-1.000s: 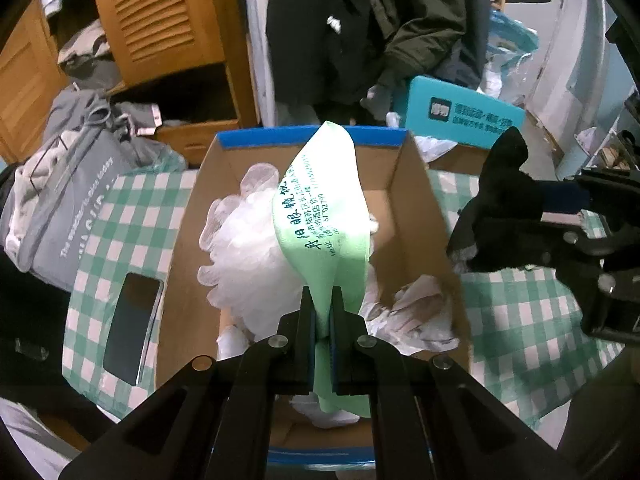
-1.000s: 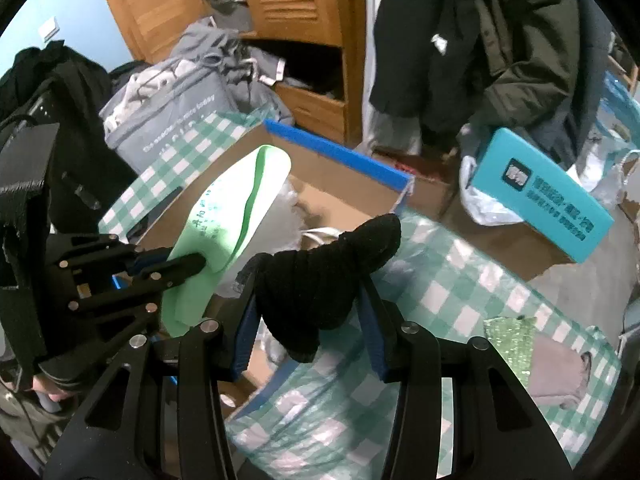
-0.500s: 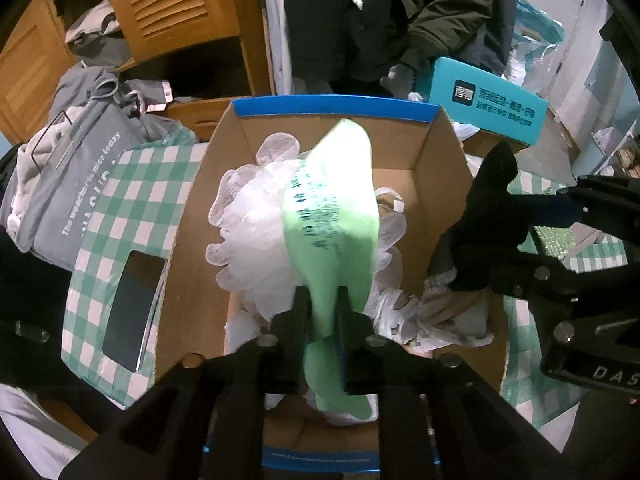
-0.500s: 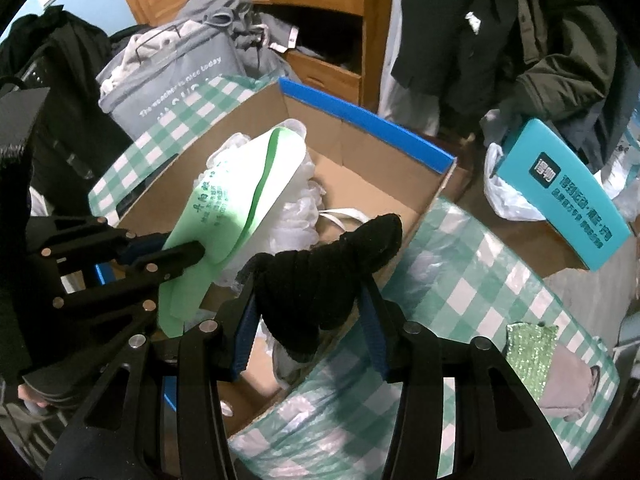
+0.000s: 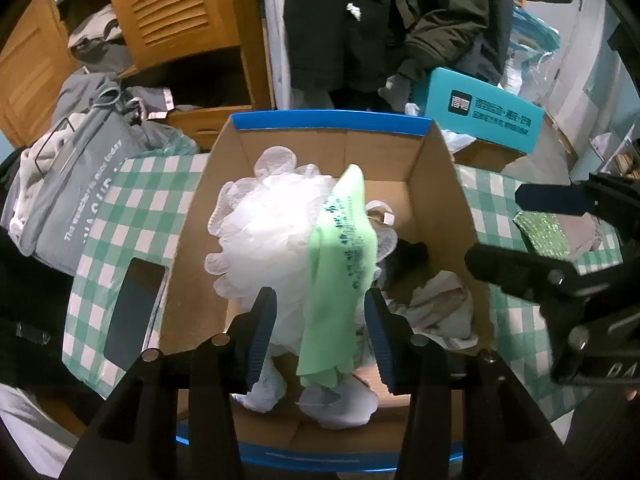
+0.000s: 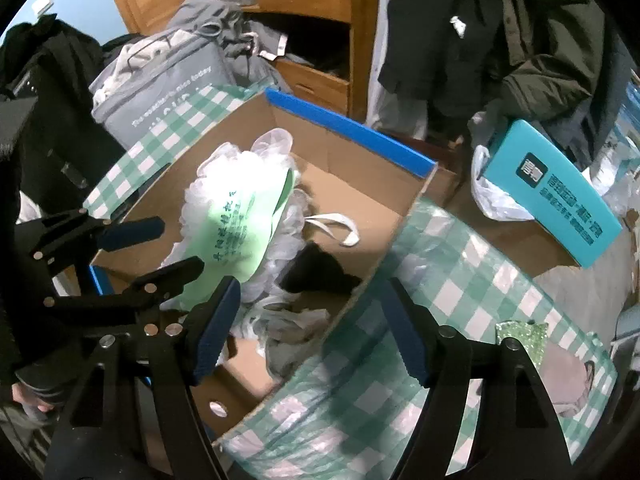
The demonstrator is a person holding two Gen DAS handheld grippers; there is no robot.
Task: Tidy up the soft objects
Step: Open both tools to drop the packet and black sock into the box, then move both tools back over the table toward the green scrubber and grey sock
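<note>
A cardboard box [image 5: 440,184] with blue edges stands on the green checked table. In it lie a white mesh bath puff [image 5: 264,236], a light green cloth with printed text [image 5: 340,260] draped over the puff, a black sock [image 6: 316,268] and a grey rag [image 5: 440,304]. My left gripper [image 5: 320,320] is open just above the box's near side, the green cloth free between its jaws. My right gripper [image 6: 312,320] is open and empty over the box's right wall. The green cloth [image 6: 236,232] and box [image 6: 360,136] also show in the right wrist view.
A dark phone [image 5: 128,312] lies on the checked cloth left of the box. A green glitter sponge [image 6: 520,340] and a grey item [image 6: 576,384] lie on the table to the right. A teal box [image 6: 560,196], a grey bag [image 5: 68,184], wardrobe and hanging coats stand behind.
Both grippers opened. The green cloth dropped from my left gripper onto the puff, and the black sock fell from my right gripper into the box.
</note>
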